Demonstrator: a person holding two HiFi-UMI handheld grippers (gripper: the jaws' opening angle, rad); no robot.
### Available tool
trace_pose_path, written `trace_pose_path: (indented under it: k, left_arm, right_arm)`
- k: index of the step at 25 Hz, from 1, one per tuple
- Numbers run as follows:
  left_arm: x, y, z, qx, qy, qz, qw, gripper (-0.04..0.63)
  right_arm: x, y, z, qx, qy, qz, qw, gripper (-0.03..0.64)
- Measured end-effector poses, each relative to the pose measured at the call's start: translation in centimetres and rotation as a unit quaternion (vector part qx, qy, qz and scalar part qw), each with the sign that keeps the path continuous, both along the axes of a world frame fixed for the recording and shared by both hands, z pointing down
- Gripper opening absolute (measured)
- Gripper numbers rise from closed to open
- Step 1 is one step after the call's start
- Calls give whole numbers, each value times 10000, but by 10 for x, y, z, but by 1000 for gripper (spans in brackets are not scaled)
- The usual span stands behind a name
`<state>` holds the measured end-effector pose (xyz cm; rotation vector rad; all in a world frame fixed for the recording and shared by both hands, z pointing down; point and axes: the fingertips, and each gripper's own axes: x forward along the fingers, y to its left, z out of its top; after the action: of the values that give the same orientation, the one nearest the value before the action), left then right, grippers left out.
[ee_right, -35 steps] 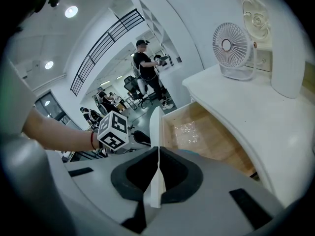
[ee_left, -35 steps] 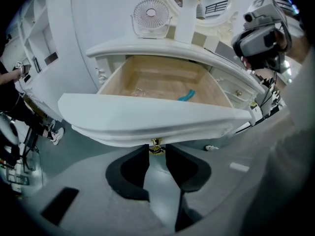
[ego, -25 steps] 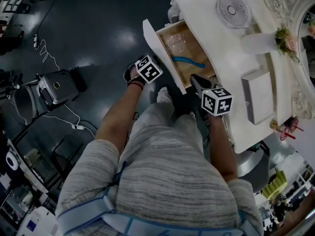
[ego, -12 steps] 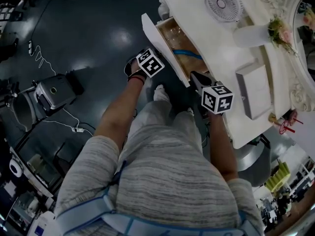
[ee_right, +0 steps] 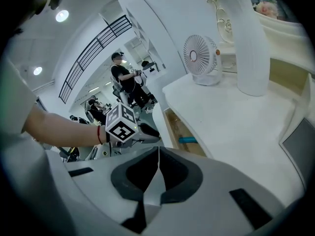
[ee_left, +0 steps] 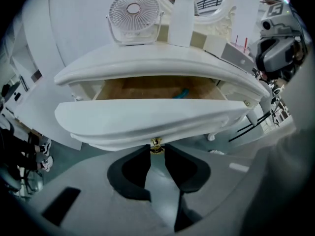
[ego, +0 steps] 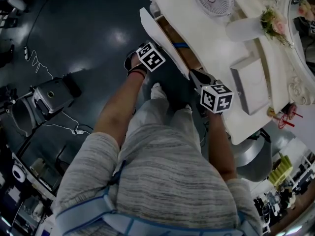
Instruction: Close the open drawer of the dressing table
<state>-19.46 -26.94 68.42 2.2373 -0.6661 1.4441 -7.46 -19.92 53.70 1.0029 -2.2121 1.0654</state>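
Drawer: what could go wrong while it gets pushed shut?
The left gripper has just been closing its jaws, with the gold knob between the tips; it could slip off. A hard shove on the drawer might rock the tall vase on the table.

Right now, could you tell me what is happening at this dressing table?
A person with a gripper in each hand stands at the white dressing table. The left gripper is at the front of the drawer; its jaws have just been closing, with the small gold knob at their tips, not visibly clamped. The drawer is partly open. The right gripper is held nearby, jaws together, empty.
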Motion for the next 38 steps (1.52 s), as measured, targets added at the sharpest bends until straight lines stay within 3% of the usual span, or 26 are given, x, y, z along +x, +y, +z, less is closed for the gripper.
trace_pose_path:
  k: [25, 38]
  left_arm:
    - [58, -47, -1, 207, 103, 257, 9994, 94]
    - [76, -62, -3, 308, 82, 340, 9989, 88]
  right_arm:
    - [33, 9, 4, -56, 15, 554, 9984, 12]
    - [30, 12, 5, -50, 19, 597, 9982, 12]
